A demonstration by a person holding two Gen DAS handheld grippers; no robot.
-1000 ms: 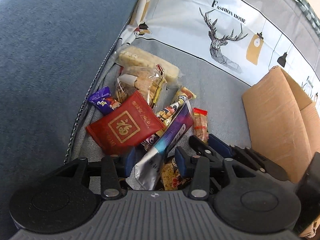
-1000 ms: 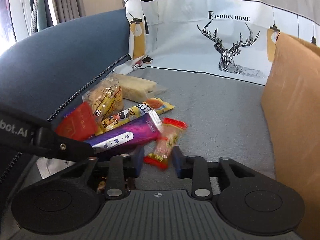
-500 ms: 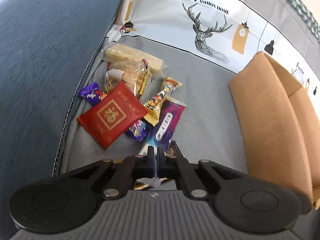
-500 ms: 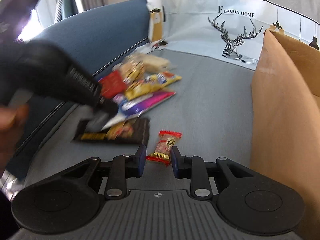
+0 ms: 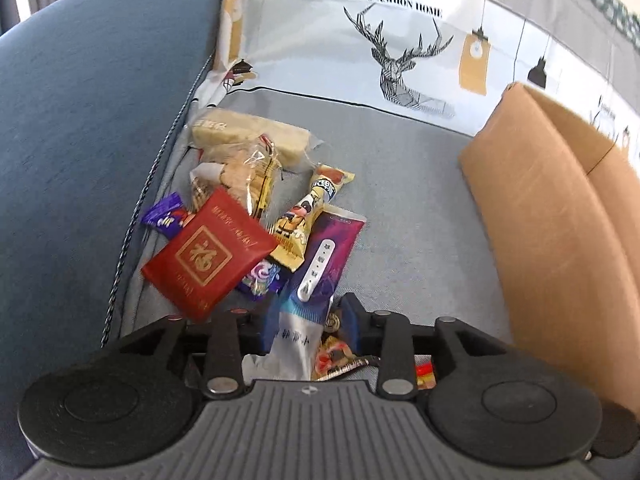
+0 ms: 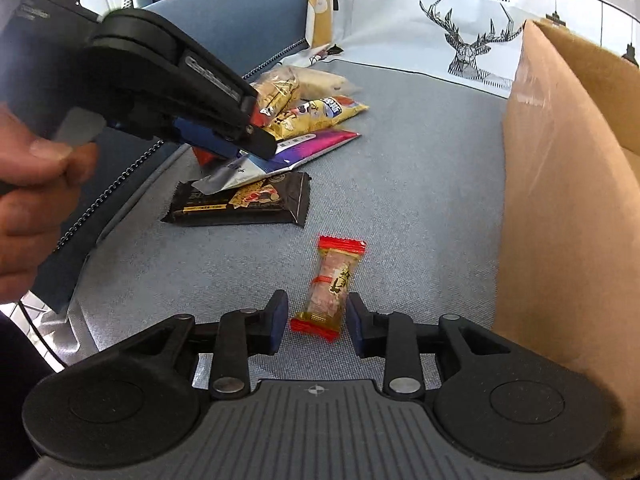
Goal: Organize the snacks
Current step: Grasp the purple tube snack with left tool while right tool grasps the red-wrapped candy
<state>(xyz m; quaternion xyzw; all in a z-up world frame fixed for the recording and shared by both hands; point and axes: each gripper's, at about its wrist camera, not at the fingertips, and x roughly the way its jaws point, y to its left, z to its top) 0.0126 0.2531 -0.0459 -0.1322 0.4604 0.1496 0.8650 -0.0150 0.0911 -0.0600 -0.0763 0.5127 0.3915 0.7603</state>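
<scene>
Snacks (image 5: 240, 236) lie in a loose heap on the grey sofa seat (image 5: 400, 184), against the blue armrest (image 5: 80, 120) and well apart from the cardboard box (image 5: 560, 240), which stands at the far side of the seat. In the heap, farthest from the box, sit a red packet (image 5: 204, 256) with gold print, a clear bag of biscuits (image 5: 240, 172) and a pale wrapped bar (image 5: 248, 132); a yellow cartoon packet (image 5: 304, 220) and a purple-and-white sachet (image 5: 320, 256) lie on the box side of the heap. A black wrapper (image 6: 244, 204) rests flat just beside the heap, partly under the sachet's silver end. The left tongs (image 5: 308, 328) are opening, their blue pads astride the lower part of the sachet; whether the pads touch it cannot be told. A hand (image 6: 32, 200) grips their handle. A small red-ended sweet (image 6: 332, 284) lies alone on the seat, between the heap and the box and nearer the box. The right tongs (image 6: 316, 324) are opening around it, both pads clear of the wrapper. Behind the box hangs a white cover (image 6: 460, 20) printed with a stag.
</scene>
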